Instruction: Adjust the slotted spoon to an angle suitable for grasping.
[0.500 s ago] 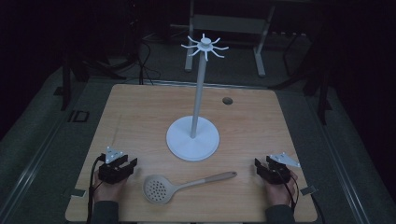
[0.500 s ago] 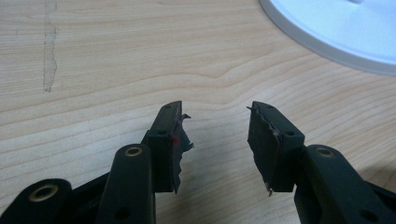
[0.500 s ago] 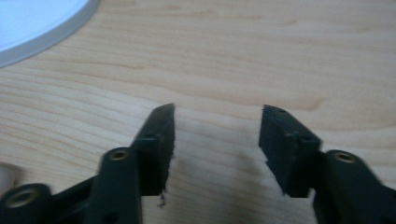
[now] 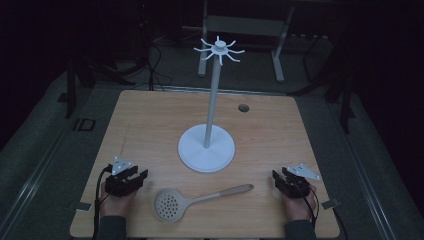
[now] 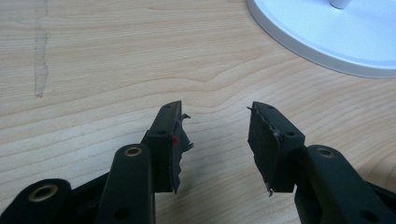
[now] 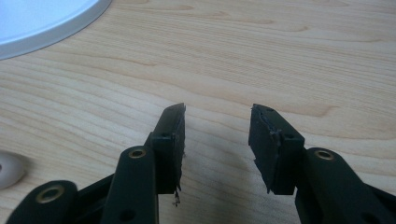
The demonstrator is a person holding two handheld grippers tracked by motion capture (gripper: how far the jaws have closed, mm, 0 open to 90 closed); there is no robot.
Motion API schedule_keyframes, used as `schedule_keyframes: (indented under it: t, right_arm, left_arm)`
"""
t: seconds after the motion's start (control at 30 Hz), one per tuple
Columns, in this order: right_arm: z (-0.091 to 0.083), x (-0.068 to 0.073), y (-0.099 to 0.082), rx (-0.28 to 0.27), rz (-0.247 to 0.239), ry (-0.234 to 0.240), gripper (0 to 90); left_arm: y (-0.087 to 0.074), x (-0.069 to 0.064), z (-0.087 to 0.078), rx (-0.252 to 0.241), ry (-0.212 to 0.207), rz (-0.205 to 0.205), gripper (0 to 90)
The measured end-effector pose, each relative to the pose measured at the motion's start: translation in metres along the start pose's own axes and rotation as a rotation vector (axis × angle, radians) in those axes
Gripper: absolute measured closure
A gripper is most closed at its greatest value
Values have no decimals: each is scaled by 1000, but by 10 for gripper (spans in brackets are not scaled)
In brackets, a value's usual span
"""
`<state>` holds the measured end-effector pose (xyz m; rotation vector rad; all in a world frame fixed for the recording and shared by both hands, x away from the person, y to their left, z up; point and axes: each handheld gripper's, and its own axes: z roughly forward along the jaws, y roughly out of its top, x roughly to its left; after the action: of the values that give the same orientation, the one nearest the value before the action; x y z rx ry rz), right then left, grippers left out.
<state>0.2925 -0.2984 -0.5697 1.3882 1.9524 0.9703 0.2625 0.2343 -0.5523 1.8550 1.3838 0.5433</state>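
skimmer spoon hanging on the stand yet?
No, the skimmer spoon lies flat on the table, in front of the stand.

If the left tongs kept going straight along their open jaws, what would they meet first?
Probably nothing soon: ahead of the left tongs lies bare table. The white stand base sits off to the right of that line, so they would likely pass beside it, though depth is unclear.
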Motion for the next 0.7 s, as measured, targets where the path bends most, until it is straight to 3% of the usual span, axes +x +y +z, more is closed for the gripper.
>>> schedule_keyframes:
  t: [0.7]
  right_arm:
    - [-3, -1, -2, -31, -7, -13, 545]
  left_arm:
    - [21, -26, -13, -20, -112, 123, 549]
